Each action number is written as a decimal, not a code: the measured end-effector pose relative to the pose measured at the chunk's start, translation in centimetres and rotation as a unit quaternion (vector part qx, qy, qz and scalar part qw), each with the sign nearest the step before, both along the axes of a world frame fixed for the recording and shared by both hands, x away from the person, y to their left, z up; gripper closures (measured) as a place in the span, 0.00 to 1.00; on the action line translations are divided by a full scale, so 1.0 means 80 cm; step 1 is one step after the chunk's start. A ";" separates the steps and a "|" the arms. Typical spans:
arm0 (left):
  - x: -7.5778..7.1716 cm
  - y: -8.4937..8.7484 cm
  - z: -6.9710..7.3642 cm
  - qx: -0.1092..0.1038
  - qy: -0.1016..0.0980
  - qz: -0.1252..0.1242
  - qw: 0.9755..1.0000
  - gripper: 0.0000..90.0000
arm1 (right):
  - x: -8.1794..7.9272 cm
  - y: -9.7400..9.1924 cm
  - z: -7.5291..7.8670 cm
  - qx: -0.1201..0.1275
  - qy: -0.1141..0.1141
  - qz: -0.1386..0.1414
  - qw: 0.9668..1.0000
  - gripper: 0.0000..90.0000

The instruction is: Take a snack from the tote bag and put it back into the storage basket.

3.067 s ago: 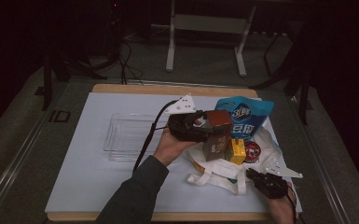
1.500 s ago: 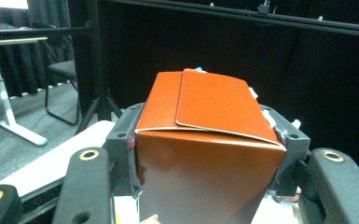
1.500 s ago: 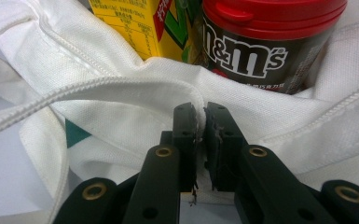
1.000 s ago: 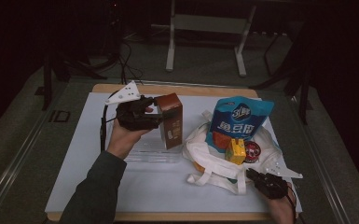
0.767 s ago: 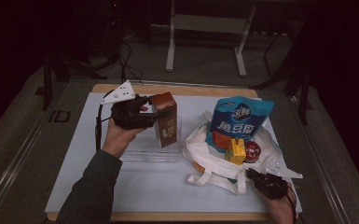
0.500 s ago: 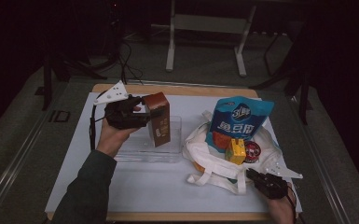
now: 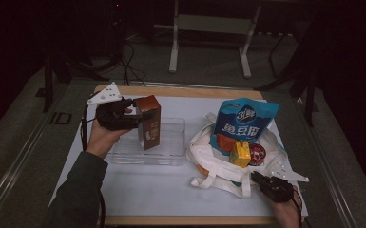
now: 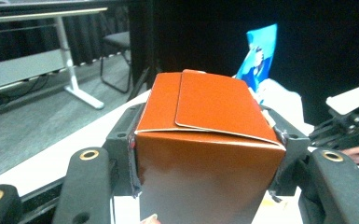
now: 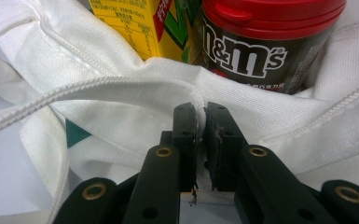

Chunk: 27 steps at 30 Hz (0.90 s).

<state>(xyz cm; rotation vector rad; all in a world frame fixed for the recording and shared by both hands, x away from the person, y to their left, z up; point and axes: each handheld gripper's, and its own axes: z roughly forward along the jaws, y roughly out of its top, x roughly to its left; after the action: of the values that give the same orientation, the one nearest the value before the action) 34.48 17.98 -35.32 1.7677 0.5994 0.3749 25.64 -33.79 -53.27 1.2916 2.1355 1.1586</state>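
Brown carton (image 7: pixel 148 121) — upright, clamped between jaws of left gripper (image 7: pixel 132 115), pads on its two side faces; left gripper view shows folded top flap (image 8: pixel 205 105) right ahead of the jaws.
Change: approx. 3 s back the carton was over by the white tote bag (image 7: pixel 214 159); now it's carried clear, hanging over the clear plastic tray (image 7: pixel 171 142), directly below gripper's load. Reads as: item out of bag, set-down in tray is next, not yet done.
Right gripper (image 7: pixel 266 183) — jaws nearly together, pinching tote's fabric rim (image 9: pixel 186 100); hasn't moved. Just beyond its tips: yellow juice box (image 9: pixel 140 28), red-lidded M&M's tub (image 9: pixel 261 42); blue snack pouch (image 7: pixel 242 123) stands further in.
Edges/room: tray rim near carton's base on hand side — needs to clear wall before lowering. Tray floor bare, plenty of room inside. Bag well apart from left gripper; white mat (image 7: pixel 171 190) open on the person's side of it.
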 end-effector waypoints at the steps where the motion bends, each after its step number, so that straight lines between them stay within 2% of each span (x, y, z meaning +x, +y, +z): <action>1: 0.000 0.000 0.000 0.000 0.000 0.000 1.000 0.47 | 0.000 0.000 0.000 0.000 0.000 0.000 1.000 0.92; 2: 0.000 0.004 -0.002 0.014 0.001 0.007 1.000 0.47 | 0.000 0.000 0.000 0.000 0.000 0.000 1.000 0.92; 3: 0.000 0.006 -0.002 0.018 0.002 0.009 1.000 0.47 | 0.000 0.000 0.000 0.000 0.000 0.000 1.000 0.92; 8: -0.001 0.017 -0.006 0.018 0.000 0.017 1.000 0.47 | 0.000 0.000 0.000 0.000 0.000 0.000 1.000 0.92; 12: -0.003 0.025 -0.011 0.033 0.004 0.018 0.999 0.47 | 0.000 0.000 0.000 0.000 0.000 0.000 1.000 0.92; 22: -0.003 0.043 -0.014 0.056 0.017 0.008 0.998 0.47 | 0.000 0.000 0.000 0.000 0.000 -0.001 1.000 0.92; 27: 0.003 0.041 -0.021 0.064 0.032 -0.003 0.997 0.46 | 0.000 0.001 0.000 -0.001 0.001 -0.001 1.000 0.92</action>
<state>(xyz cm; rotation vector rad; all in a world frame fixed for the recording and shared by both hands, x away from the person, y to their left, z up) 34.69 21.24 -37.00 1.9095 0.6270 0.3600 25.60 -33.74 -53.27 1.2945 2.1342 1.1550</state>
